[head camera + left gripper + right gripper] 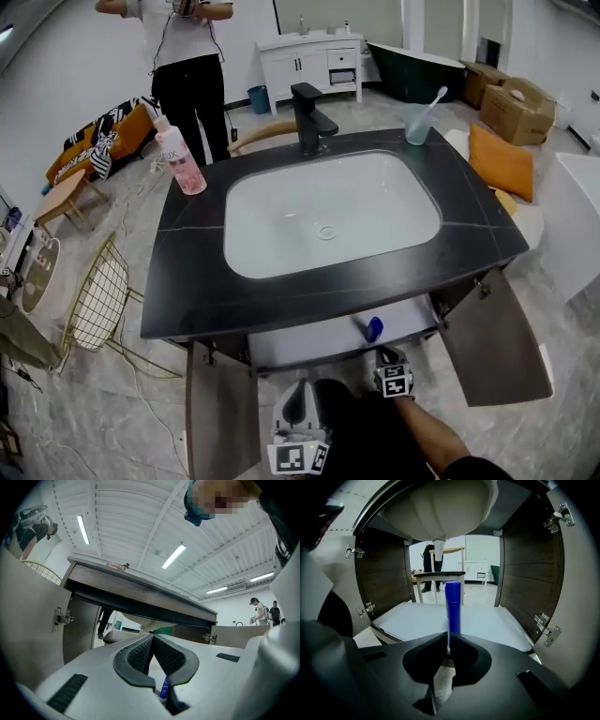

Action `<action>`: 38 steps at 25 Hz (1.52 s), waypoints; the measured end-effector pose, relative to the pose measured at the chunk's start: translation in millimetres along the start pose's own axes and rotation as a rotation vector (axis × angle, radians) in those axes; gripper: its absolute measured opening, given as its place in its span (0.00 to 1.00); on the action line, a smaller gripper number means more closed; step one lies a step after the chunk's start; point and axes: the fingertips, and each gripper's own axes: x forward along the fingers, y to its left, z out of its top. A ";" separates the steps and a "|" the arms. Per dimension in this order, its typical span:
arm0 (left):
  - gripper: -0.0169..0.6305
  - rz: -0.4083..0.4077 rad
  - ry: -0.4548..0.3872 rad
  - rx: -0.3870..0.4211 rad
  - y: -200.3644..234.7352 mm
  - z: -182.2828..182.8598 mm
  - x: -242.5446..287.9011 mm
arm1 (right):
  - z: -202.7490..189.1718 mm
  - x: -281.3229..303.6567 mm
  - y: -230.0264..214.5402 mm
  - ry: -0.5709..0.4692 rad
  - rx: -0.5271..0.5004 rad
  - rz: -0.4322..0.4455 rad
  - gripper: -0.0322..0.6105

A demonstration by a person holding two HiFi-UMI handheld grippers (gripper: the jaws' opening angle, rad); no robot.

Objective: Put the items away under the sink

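Observation:
My right gripper (449, 643) is shut on a slim blue tube (453, 605). The tube stands upright from the jaws, just in front of the white cabinet floor (487, 623) under the sink bowl (440, 508). From the head view, the right gripper (392, 367) is low at the cabinet opening with the blue tube (374, 328) poking up before it. My white left gripper (300, 403) hangs lower left of it, outside the cabinet. Its jaws (153, 638) are shut with nothing between them and point up at the counter's underside. A pink bottle (180, 159) and a cup with a toothbrush (418, 122) stand on the black counter (187, 281).
Both cabinet doors stand open, the left door (220, 412) and the right door (495, 337). A black faucet (309, 117) rises behind the white basin (328, 211). A drain pipe (438, 555) drops from the bowl inside the cabinet. A person (187, 66) stands beyond the vanity. A wire chair (98, 295) is at left.

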 end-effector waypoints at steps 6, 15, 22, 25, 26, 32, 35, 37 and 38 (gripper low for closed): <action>0.05 0.004 0.064 -0.025 -5.6 22.1 -4.8 | 17.2 -35.0 16.0 0.071 0.064 0.031 0.07; 0.05 0.001 0.167 -0.055 -35.0 110.5 -6.2 | 94.1 -126.2 31.7 0.169 0.113 0.052 0.07; 0.05 0.010 0.204 -0.069 -77.9 197.9 -21.8 | 158.9 -215.4 33.7 0.196 0.111 0.068 0.07; 0.05 0.019 0.211 -0.084 -100.0 237.6 -40.6 | 183.8 -262.8 34.8 0.195 0.125 0.073 0.07; 0.05 0.024 0.212 -0.089 -107.6 250.8 -47.6 | 192.1 -279.3 35.1 0.197 0.131 0.075 0.07; 0.05 0.049 0.208 -0.101 -164.9 339.5 -93.4 | 249.5 -392.7 35.4 0.183 0.122 0.107 0.07; 0.05 0.057 0.196 -0.091 -194.7 383.6 -122.3 | 274.2 -452.5 37.8 0.167 0.112 0.126 0.07; 0.05 0.066 0.189 -0.073 -211.6 409.7 -140.9 | 289.5 -489.1 40.9 0.154 0.101 0.144 0.07; 0.05 0.073 0.184 -0.067 -218.3 420.3 -148.9 | 297.6 -504.8 42.2 0.143 0.098 0.154 0.07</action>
